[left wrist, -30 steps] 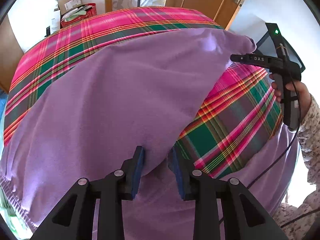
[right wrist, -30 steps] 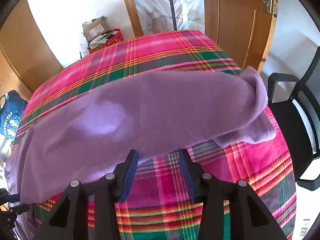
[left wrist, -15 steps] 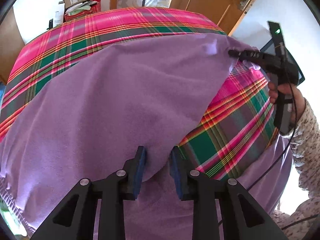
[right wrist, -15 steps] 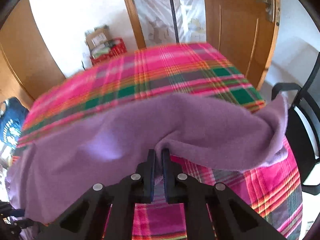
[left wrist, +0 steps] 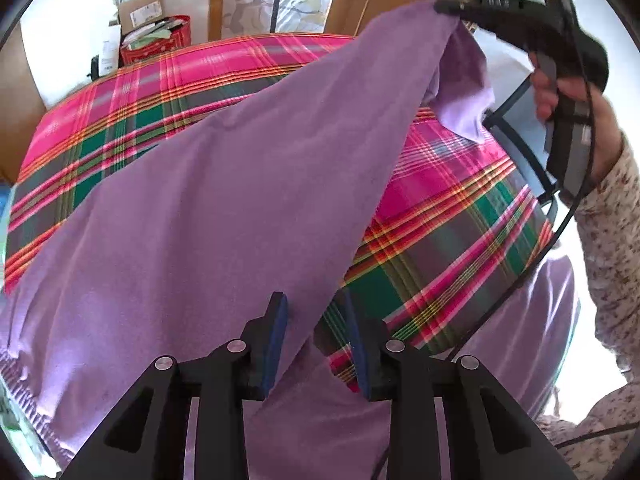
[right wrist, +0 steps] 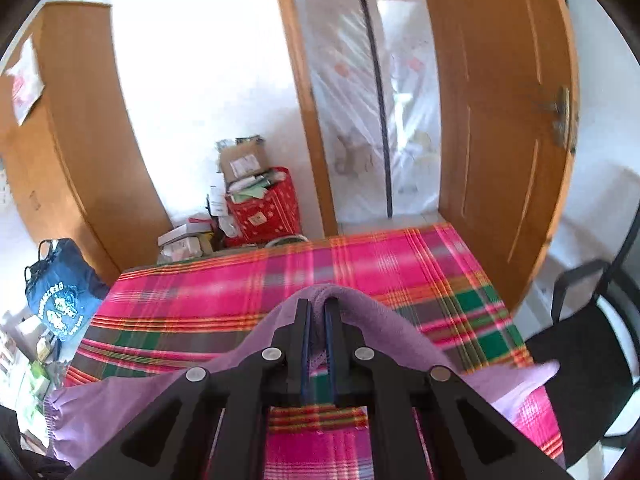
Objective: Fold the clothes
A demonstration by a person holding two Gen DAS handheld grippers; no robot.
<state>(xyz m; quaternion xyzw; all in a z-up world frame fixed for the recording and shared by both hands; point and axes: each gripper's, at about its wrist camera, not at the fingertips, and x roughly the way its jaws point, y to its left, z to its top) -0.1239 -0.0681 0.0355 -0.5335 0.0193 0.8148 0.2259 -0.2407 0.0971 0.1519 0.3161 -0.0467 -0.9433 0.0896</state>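
Both grippers are in my sight. On my right gripper (right wrist: 316,314) the two fingers are squeezed almost together, and a bunched bit of the purple cloth (right wrist: 384,332) is pinched between the blue pads (right wrist: 306,344). I see the same gripper from the left camera (left wrist: 440,7), up high near the top, with the cloth (left wrist: 224,208) hanging down from its tip in a long slope. A loose flap of the cloth hangs just under that tip. The hand (left wrist: 568,92) that grips the right tool's handle shows beside it, with a speckled sleeve (left wrist: 612,240) below. My left gripper (left wrist: 316,336) is wide apart, with a big gap between its fingers. The lower edge of the cloth passes down through that gap. It lies close to the left blue pad (left wrist: 276,344), but I cannot tell if it touches it. The right pad (left wrist: 356,344) is clear of the cloth, with the plaid cover behind it. The rest of the cloth lies spread over the pink and green plaid cover (left wrist: 460,216) on the table, and some of it drapes down the near side. Past the far end of the table I see a red box (right wrist: 268,204) full of papers, a blue bag (right wrist: 60,292), and a wooden door (right wrist: 500,120). A black chair (right wrist: 580,352) stands to the right of the table.
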